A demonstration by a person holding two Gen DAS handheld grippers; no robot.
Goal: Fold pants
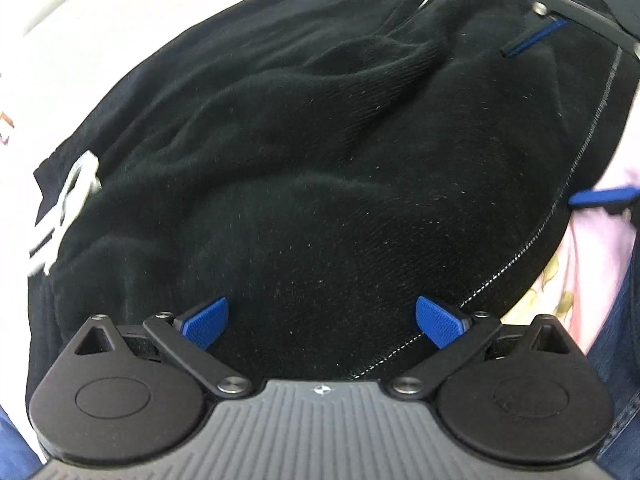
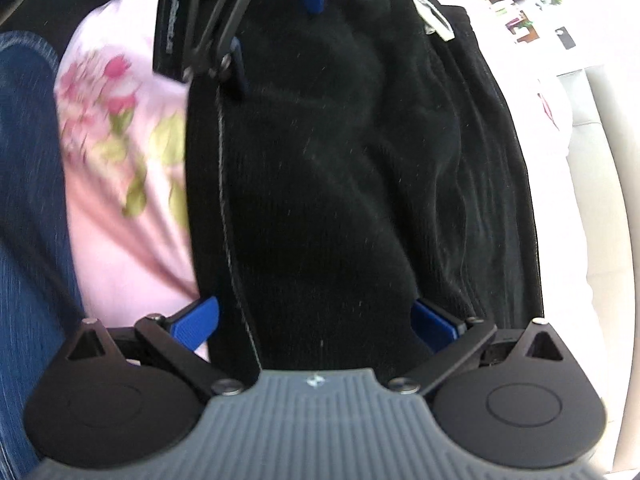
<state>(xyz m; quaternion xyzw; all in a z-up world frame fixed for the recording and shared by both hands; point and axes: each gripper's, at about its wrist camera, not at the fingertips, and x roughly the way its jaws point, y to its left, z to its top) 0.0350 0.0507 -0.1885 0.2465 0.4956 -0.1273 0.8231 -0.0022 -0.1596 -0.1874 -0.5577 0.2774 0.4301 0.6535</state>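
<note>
With the left gripper (image 1: 322, 322) and right gripper (image 2: 316, 322) both spread wide and empty over the black pants (image 1: 320, 160) bunched on the pink floral sheet (image 2: 120, 168), close each squarely on the stitched hem.

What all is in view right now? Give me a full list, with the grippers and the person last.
pants: one, black with a pale stitched seam, bunched and creased, filling the middle of both views.
drawstring: one, white, at the pants' left end in the left wrist view.
floral cloth: one, pink with rose and green print, under the pants' seam edge.
sofa: one, cream, beyond the pants' far edge in the right wrist view.
left gripper: black with blue pads, open, just over the pants.
right gripper: black with blue pads, open, one finger at each side of the pants' end.
person's leg: in blue denim, beside the floral cloth.
</note>
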